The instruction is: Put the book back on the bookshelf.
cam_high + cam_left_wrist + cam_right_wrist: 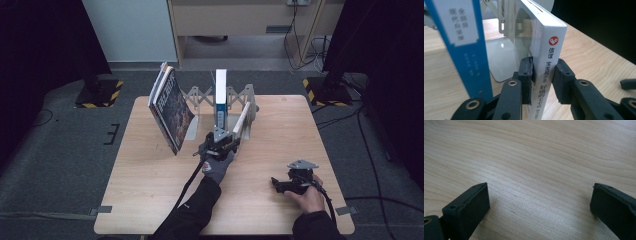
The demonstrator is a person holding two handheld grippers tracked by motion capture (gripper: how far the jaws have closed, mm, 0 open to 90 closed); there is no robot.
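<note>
White book (549,62), gripped by its spine, is the thing in hand: the left gripper (543,80) has its two black jaws closed onto either side of the spine, pads pressing on both covers. In the high view this book (241,121) leans at a slant against the right end of the folding book rack (200,97), roughly at one o'clock from the left gripper (223,138), and just right of the upright blue book (220,97).

By my reading, the step is the seating of the white book in the rack, or else its first lift out (the pictures cannot settle which). Either way, the next move calls for a firm hold, with the book brought upright beside the blue one without knocking it or the magazines (169,107) leaning at ten o'clock.

The right gripper (292,182) rests on the table (280,215) at four o'clock from the left one, in the person's right hand; its jaws stand wide apart over bare wood (536,170) with nothing between them.

Writing: the white spine bears a red badge with a white heart-like mark (553,40), then 信谊, then what looks like 宝宝起步走 and 好饿的毛毛虫. The blue book's (466,50) white label carries Chinese characters too blurred to read.
</note>
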